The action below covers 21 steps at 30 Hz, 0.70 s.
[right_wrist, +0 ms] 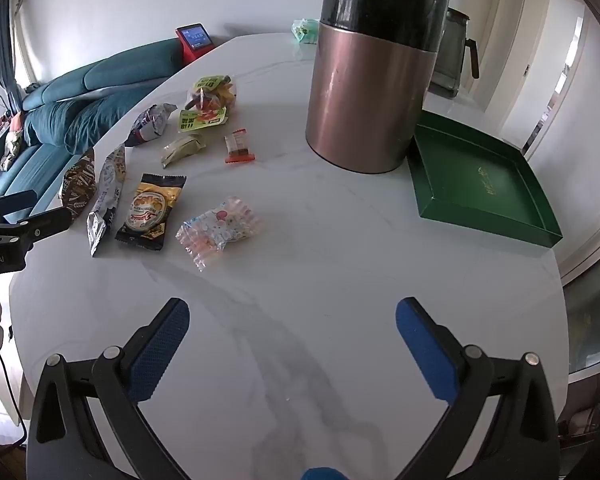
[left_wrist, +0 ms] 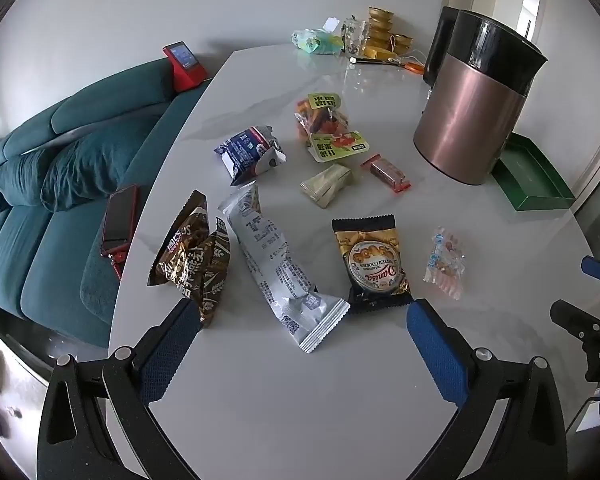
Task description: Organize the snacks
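On the white marble table [right_wrist: 340, 280] I log nine loose snack packets, none yet in the green tray [right_wrist: 480, 184] that sits at the right edge just beside the copper canister [right_wrist: 364, 92]. Near the left edge: brown crinkled bag [left_wrist: 192, 256], long silver pack [left_wrist: 276, 264], black cookie packet [left_wrist: 370, 264]; closer to the middle, clear candy pouch [right_wrist: 218, 232]. Farther back: blue-white pack [left_wrist: 248, 152], orange-green fruit bag [left_wrist: 326, 126], pale green packet [left_wrist: 326, 184], small red bar [left_wrist: 386, 172]. All look light, soft and crackly, likely slippery film; I judge the crimped end seams the safest hold, since squeezing the bellies could crush cookies or chips. My left gripper [left_wrist: 304, 330] hovers with jaws spread wide and nothing between them, above the near end of the silver pack. My right gripper [right_wrist: 292, 324] is likewise wide apart and empty, over bare table near the front edge
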{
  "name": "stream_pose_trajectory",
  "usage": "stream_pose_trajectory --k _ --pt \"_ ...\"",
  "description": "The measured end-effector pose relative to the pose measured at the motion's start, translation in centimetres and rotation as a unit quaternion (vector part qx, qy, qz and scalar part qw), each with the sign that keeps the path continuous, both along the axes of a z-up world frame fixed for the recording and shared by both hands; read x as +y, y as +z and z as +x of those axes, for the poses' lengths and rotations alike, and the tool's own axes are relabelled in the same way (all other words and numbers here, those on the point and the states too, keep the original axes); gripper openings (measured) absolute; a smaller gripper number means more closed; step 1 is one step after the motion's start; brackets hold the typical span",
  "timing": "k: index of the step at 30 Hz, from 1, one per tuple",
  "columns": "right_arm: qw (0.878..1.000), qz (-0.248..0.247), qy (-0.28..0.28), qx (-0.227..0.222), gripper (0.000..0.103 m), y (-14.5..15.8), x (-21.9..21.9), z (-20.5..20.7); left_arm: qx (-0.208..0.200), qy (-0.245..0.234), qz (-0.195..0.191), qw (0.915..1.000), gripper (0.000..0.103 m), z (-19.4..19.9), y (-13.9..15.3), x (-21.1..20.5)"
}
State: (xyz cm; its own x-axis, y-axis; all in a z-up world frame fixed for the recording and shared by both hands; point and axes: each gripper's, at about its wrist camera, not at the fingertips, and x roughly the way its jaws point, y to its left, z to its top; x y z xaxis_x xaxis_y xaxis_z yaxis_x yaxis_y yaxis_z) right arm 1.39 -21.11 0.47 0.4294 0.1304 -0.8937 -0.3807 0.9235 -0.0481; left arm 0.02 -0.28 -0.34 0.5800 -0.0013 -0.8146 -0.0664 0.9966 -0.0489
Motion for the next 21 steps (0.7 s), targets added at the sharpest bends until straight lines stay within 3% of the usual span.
stream_pose_trajectory --k 21 --pt "1.000 -0.001 0.000 0.002 0.103 -0.01 -0.15 0.07 0.005 -0.002 0.000 1.0000 0.102 0.19 -0.88 -0.54"
